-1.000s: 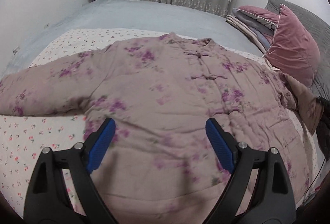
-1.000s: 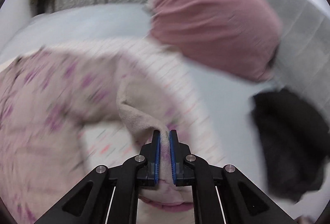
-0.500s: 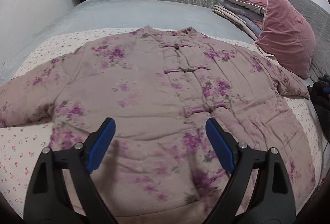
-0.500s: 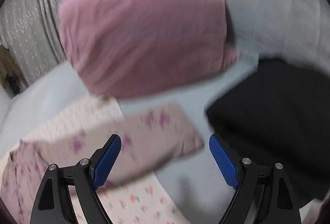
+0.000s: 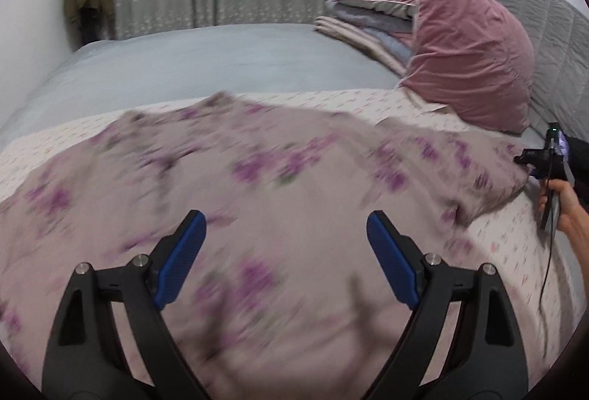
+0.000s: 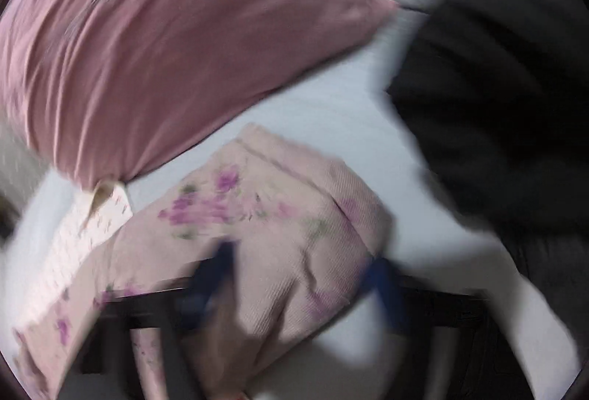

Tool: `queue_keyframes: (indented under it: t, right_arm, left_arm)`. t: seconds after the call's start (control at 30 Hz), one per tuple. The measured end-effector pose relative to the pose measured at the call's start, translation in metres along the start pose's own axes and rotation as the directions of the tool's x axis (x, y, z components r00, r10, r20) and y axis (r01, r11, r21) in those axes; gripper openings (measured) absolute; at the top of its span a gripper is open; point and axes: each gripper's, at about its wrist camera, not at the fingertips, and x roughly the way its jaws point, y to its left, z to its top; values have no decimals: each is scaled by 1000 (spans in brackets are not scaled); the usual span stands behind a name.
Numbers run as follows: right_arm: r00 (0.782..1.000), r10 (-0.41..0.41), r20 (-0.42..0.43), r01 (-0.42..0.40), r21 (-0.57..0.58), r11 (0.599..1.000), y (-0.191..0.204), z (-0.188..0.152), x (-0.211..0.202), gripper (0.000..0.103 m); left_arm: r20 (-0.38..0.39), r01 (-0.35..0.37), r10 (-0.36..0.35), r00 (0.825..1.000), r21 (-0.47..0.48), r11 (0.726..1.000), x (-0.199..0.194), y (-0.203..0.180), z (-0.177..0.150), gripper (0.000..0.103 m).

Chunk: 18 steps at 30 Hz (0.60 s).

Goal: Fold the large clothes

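- Bare grey bed [image 5: 206,57] beyond the floral jacket [image 5: 276,216] lies open.
- Pink pillow [image 5: 467,46] and stacked bedding [image 5: 368,28] block the far right.
- A dark garment [image 6: 497,98] crowds the sleeve end [image 6: 294,216]; a narrow strip of sheet separates them.

The left gripper [image 5: 285,262] is showing two black plastic arms with triangular cutouts, silver screws at the joints, and bright blue ribbed pads [image 5: 180,258]. The right gripper [image 5: 530,162] is appearing black, trailing a thin dark cable. A bare-skinned right hand [image 5: 565,205] is showing beside it.
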Motion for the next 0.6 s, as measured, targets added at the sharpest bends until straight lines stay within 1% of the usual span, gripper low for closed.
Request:
queue_keyframes:
  t: [0.03,0.07,0.1,0.13,0.17,0.2,0.23,0.27,0.3,0.33,0.37,0.4,0.43,0.47,0.5,0.57,0.6]
  right_arm:
    - [1000,16,24,-14,-83,996,17,6,-11,30]
    - [995,21,98,-4,-165,986,30,10,-29,27]
    - [980,35,198,14,-243,970,39,12,-52,26]
    - [956,32,291,56,-290,955,42,13,-70,26]
    - [931,-8,364,130,-313,941,41,14,-80,24]
    - [905,-77,418,225,-318,921,36,16,-80,22]
    - [890,-140,435,298,-320,900,30,17,-72,21]
    - [901,-172,398,318,-335,887,25,19,-54,21]
    - [922,-202,331,322,-363,875,18,17,-32,22]
    - [931,-241,275,338,-395,854,19,10,-7,24]
    - [926,-285,247,368,-419,830,18,3,11,36]
    - [916,-318,244,395,-416,819,16,0,18,38]
    - [913,-316,259,399,-405,823,17,2,14,40]
    - [916,-293,275,384,-388,838,20,7,9,44]
    - [921,-275,276,366,-370,854,17,9,0,44]
    - [936,-259,238,326,-310,893,15,12,-21,45]
    - [940,-235,248,302,-281,911,16,11,-35,47]
  left_arm:
    - [15,27,-27,1000,-3,1000,12,-11,10,84]
    - [30,56,-56,998,-6,998,22,-21,18,82]
    - [53,100,-99,994,-10,995,34,-34,26,82]
    - [71,135,-134,988,-11,991,41,-42,30,81]
    - [88,182,-181,980,-10,983,51,-53,33,81]
    - [80,212,-211,974,-8,977,66,-63,33,82]
    - [46,217,-217,975,-12,976,82,-69,31,82]
    - [-33,205,-206,978,-17,979,105,-75,25,81]
    - [-156,160,-157,975,6,987,138,-85,11,82]
    - [-211,129,-119,970,34,991,151,-91,5,82]
    - [-192,119,-107,975,48,992,148,-94,9,82]
    - [-183,114,-103,978,53,992,143,-96,13,82]
    - [-191,113,-99,976,61,992,142,-96,12,82]
    - [-192,120,-107,975,61,991,140,-94,11,82]
    - [-189,134,-122,974,50,990,136,-91,11,82]
    - [-175,159,-155,972,12,987,118,-81,13,82]
    - [-148,182,-180,972,-4,983,103,-75,15,82]
